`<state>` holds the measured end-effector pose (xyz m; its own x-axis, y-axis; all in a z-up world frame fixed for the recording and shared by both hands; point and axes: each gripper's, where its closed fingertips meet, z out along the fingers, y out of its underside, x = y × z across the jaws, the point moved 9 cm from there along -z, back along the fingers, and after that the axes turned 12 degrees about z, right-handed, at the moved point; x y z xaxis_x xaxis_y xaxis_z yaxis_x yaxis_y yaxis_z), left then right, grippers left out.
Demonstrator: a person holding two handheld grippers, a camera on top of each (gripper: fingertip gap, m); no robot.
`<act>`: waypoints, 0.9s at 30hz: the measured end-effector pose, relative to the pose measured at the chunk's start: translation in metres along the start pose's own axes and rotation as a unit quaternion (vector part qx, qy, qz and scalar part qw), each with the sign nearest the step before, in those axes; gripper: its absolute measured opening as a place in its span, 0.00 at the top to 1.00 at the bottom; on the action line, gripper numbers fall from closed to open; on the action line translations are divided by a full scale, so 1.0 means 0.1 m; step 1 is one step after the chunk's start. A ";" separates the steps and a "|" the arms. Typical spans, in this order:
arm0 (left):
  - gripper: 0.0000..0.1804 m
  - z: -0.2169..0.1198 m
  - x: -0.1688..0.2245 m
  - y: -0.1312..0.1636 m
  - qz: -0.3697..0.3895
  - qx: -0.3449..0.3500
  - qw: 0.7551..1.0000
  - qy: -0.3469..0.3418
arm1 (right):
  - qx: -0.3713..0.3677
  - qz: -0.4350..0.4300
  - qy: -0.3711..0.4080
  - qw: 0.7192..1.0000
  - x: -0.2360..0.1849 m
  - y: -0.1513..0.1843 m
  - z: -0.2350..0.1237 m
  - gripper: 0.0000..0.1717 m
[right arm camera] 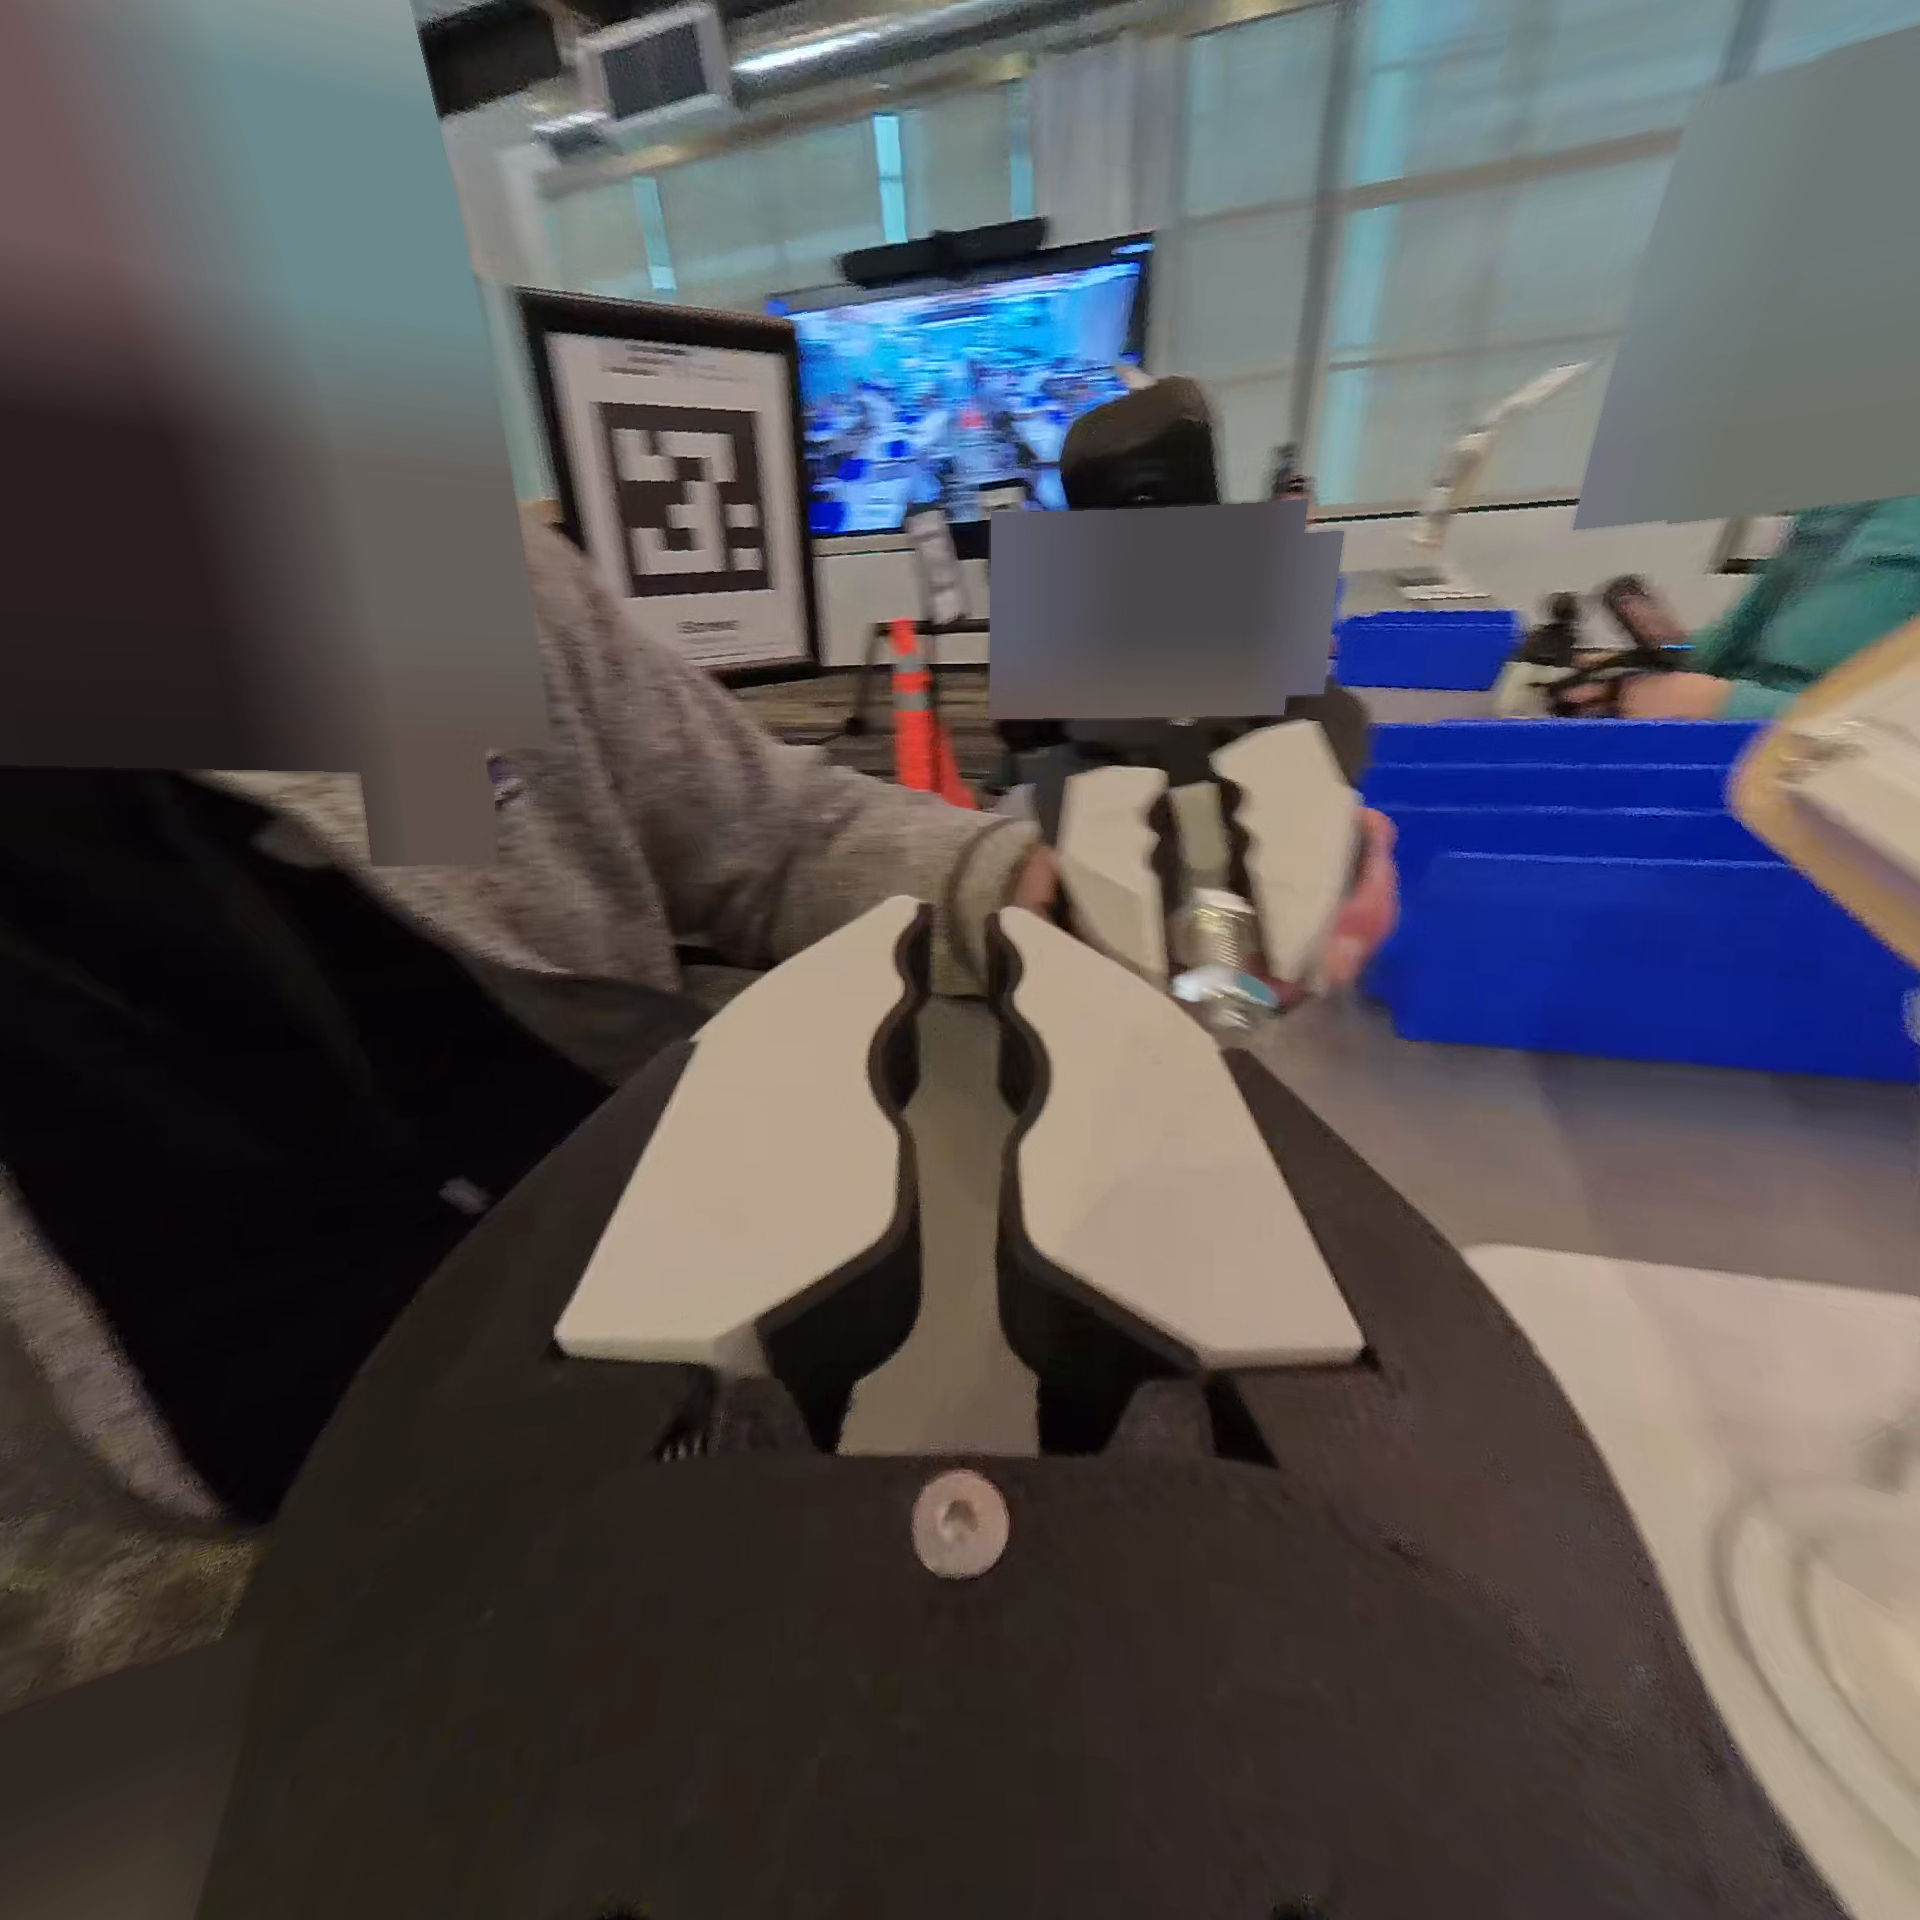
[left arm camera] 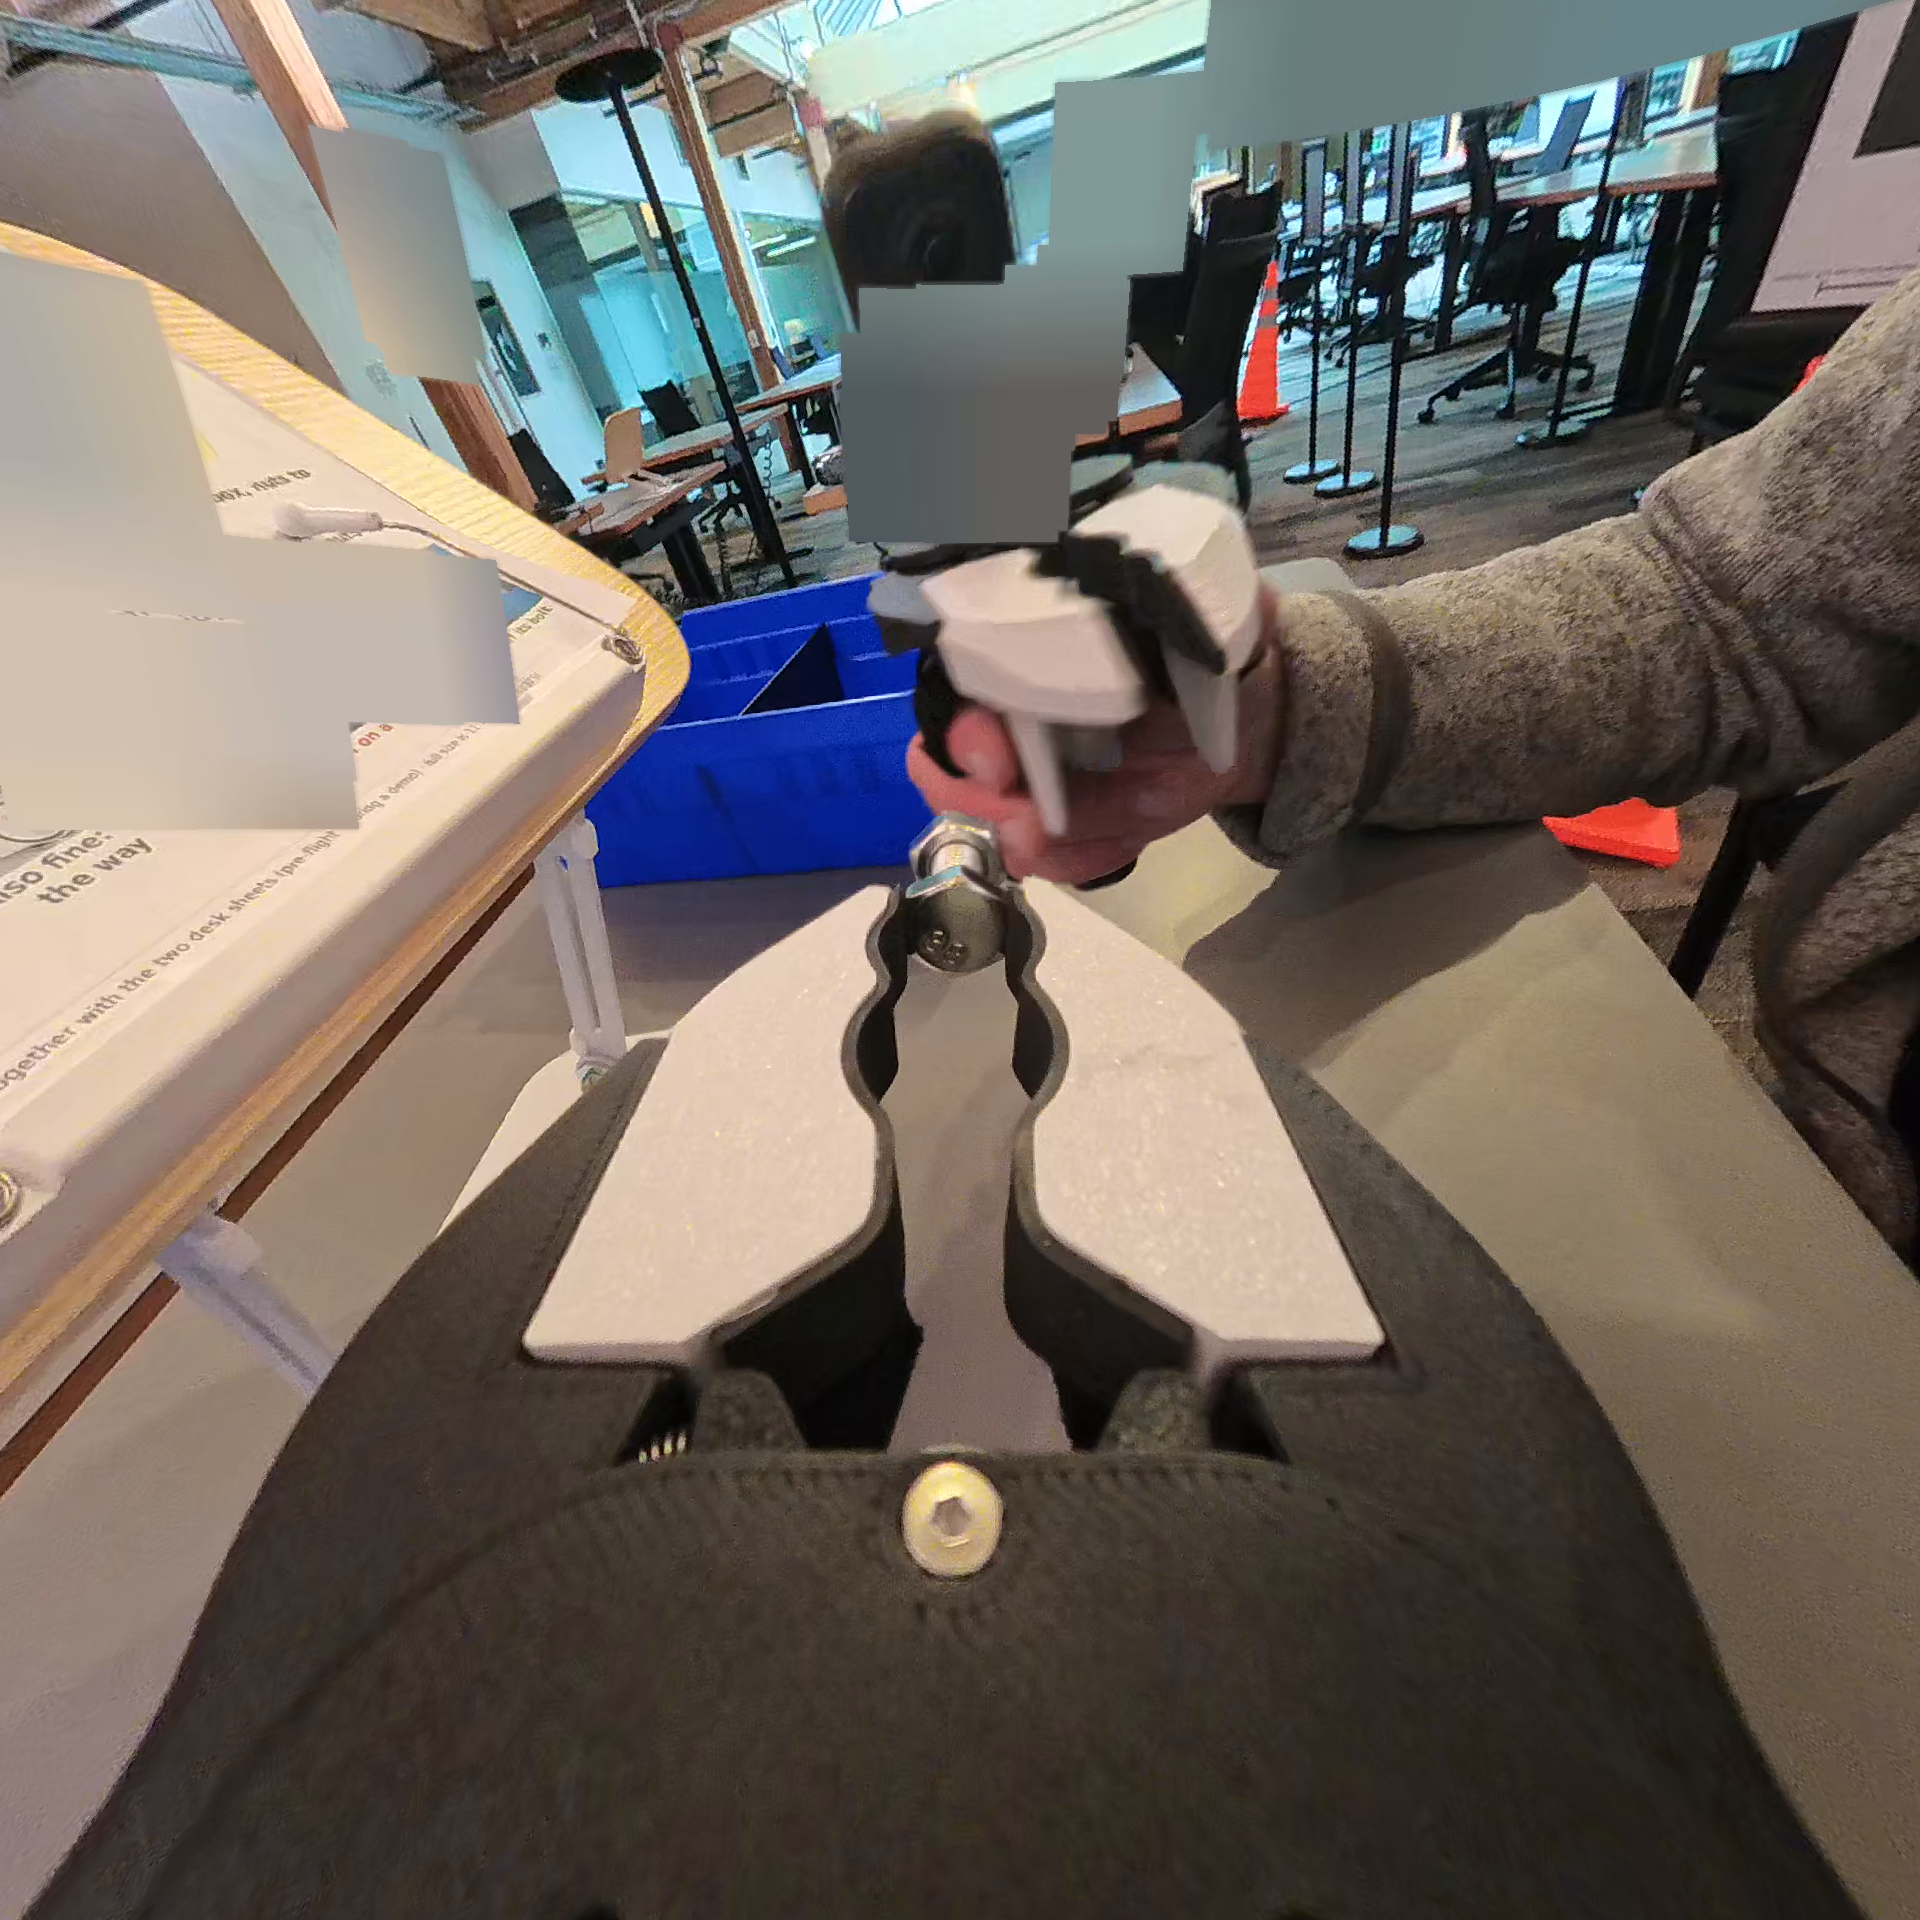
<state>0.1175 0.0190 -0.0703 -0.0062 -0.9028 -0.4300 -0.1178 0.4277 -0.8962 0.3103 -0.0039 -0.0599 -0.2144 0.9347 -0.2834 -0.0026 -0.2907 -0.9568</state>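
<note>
The bolt (left arm camera: 951, 914) hides its far end behind the hand (left arm camera: 1081, 790); the right wrist view is motion-blurred throughout.

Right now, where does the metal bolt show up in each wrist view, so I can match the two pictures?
Left wrist view: the bolt sits just above centre, head clamped between the left tool's fingertips.
Right wrist view: the bolt is right of centre, at the tips of the far tool, beside the right tool's own tips, which grip nothing.
Shared landmark: the blue bin behind it.
</note>
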 end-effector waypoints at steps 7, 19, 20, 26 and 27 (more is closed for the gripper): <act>0.90 0.02 0.04 -0.03 0.008 0.001 1.000 0.007 | 0.013 0.029 0.077 0.997 0.18 0.06 -0.01 0.71; 0.90 0.06 0.05 0.00 0.000 -0.002 1.000 0.011 | 0.000 -0.003 0.073 0.997 0.11 0.03 -0.02 0.75; 0.90 0.04 0.04 -0.01 -0.001 0.002 1.000 0.010 | -0.008 0.009 0.078 0.997 0.14 0.05 0.01 0.70; 0.90 0.04 0.07 -0.06 -0.006 0.022 0.999 0.023 | -0.022 -0.023 0.062 0.998 0.05 0.06 0.06 0.67; 0.90 0.07 0.09 -0.08 0.002 0.015 1.000 0.021 | -0.021 -0.024 0.056 0.998 0.05 0.05 0.03 0.69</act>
<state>0.1251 0.0076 -0.0679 -0.0480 -0.9020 -0.4290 -0.0873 0.4317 -0.8978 0.3061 -0.0015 -0.0657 -0.1040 0.9650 -0.2408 0.0321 -0.2387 -0.9706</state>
